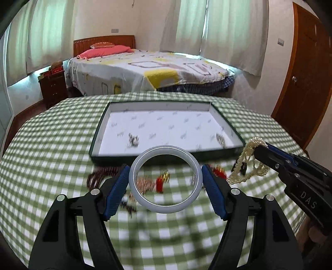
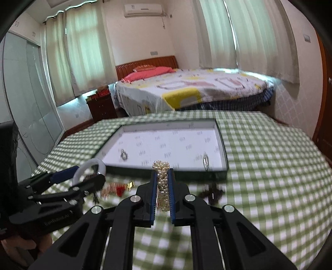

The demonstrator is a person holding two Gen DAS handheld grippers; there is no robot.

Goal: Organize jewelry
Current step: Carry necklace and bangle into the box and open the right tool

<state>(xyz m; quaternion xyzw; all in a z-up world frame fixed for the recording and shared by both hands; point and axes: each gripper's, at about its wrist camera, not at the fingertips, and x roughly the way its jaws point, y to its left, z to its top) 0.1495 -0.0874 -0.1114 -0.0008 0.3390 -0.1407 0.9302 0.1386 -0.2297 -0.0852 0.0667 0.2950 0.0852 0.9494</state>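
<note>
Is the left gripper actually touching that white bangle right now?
Touching. The left wrist view shows the white bangle pressed between both blue pads of the left gripper, lifted above the checked cloth.

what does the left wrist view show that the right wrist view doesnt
Only the left wrist view shows the whole pale bangle face-on between the left gripper pads, and the pearl strands dangling in loops from the right gripper. It also shows dark beads on the cloth.

Only the right wrist view shows the pearls edge-on, clamped between the blue pads, plus the air conditioner on the wall.

Both show the white-lined tray holding two small metallic pieces, the red and gold trinket, the checked tablecloth and the bed.
</note>
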